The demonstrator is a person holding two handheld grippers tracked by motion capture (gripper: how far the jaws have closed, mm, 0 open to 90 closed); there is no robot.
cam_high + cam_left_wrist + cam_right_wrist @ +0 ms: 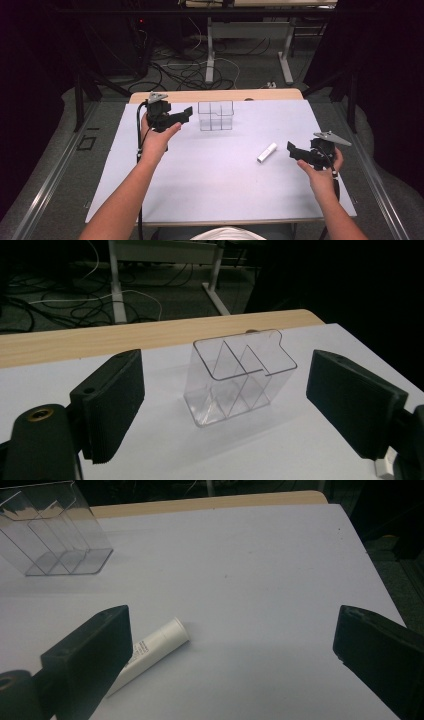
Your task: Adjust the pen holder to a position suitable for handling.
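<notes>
Two floor cables behind organizer; tube's print faces right tongs.

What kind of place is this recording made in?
Probably a lab or workshop set up for recording: a table under a white sheet, loose cables on the floor, and bare desk frames behind in a dark room.

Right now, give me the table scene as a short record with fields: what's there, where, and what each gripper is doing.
surface: white table top
organizer: clear divided box, upright, far middle, empty
tube: white tube, lying flat, right of centre
left gripper: open, holds nothing, pointing at the clear divided box from its left
right gripper: open, holds nothing, just right of the white tube
contact: neither gripper touches anything
</notes>
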